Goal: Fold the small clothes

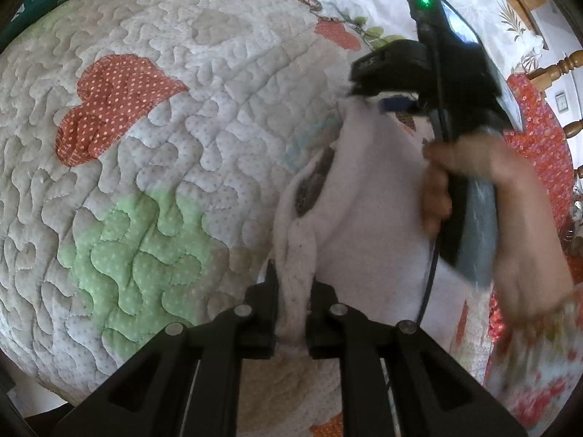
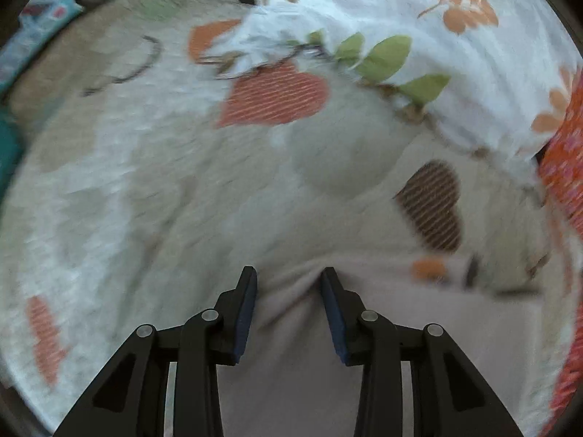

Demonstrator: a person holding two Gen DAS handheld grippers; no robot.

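Both grippers on the white garment, and only one of them has a sure hold.

My left gripper [image 1: 294, 304] is clamped on a bunched edge of the white garment [image 1: 368, 196], which lies on the quilt [image 1: 145, 153] at my right side. My right gripper [image 2: 288, 291] has its jaws apart with cloth puckered between them, and I can't tell whether the pads bite. That view is smeared, so I judge the hand is travelling fast. If I pull now, the right side may slip free and the fold collapse, or the quilt may get pinched along with it.
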